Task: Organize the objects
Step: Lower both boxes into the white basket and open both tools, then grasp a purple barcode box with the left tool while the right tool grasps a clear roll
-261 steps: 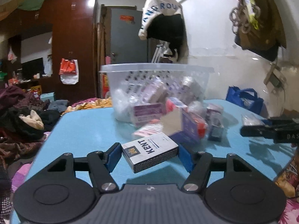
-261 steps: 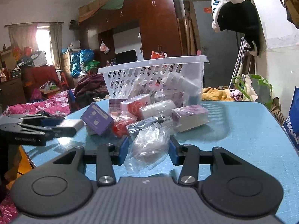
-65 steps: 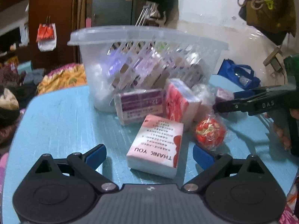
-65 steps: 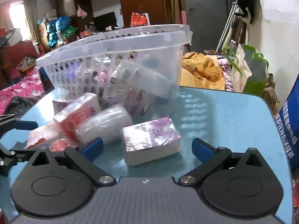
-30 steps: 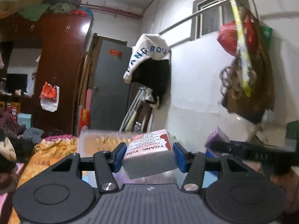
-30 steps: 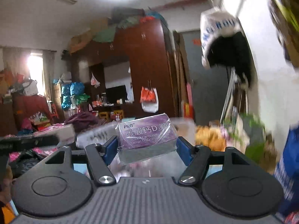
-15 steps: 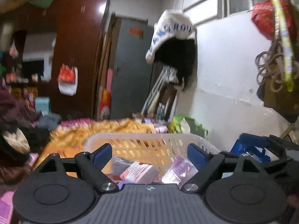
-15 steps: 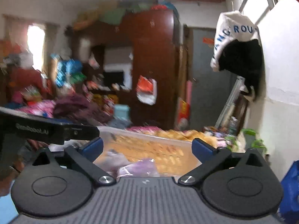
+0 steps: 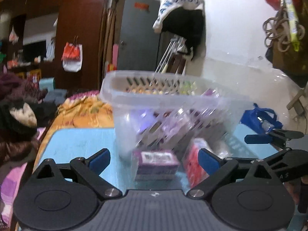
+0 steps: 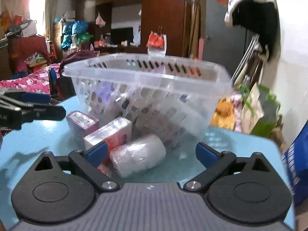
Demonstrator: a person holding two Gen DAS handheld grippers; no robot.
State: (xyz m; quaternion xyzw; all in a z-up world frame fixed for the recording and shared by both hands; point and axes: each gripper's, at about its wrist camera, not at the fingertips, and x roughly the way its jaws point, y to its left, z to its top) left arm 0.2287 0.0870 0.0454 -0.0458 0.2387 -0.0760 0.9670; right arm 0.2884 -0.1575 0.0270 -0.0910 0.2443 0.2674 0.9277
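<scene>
Both tools are spread wide and nothing is held in either. The left tool (image 9: 154, 158) is pointed at the purple box (image 9: 156, 163), which is seen dead ahead at 12 o'clock, lying flat on the blue worktop (image 9: 77, 140) between the two blue pads, with its long axis running from 9 to 3 o'clock, across the line of approach. A red-and-white pack (image 9: 193, 159) is found just beside it at 1 o'clock, close to the right-hand pad.

From the right tool (image 10: 148, 152), a white wrapped roll (image 10: 137, 155) is seen at 12 o'clock, slightly towards 11, with its long axis angled from about 8 to 2 o'clock; it is lying nearer the left-hand pad. The same pack (image 10: 110, 132) is seen behind it at 11 o'clock, and the purple box (image 10: 82, 122) beyond that at 10 o'clock.

All three are on the worktop against the front wall of the clear basket (image 10: 146, 77), outside it. By this layout, the box is judged to be the left tool's pick and the roll the right tool's; a slight turn of the right tool may be needed so that the roll is taken across its short width.
</scene>
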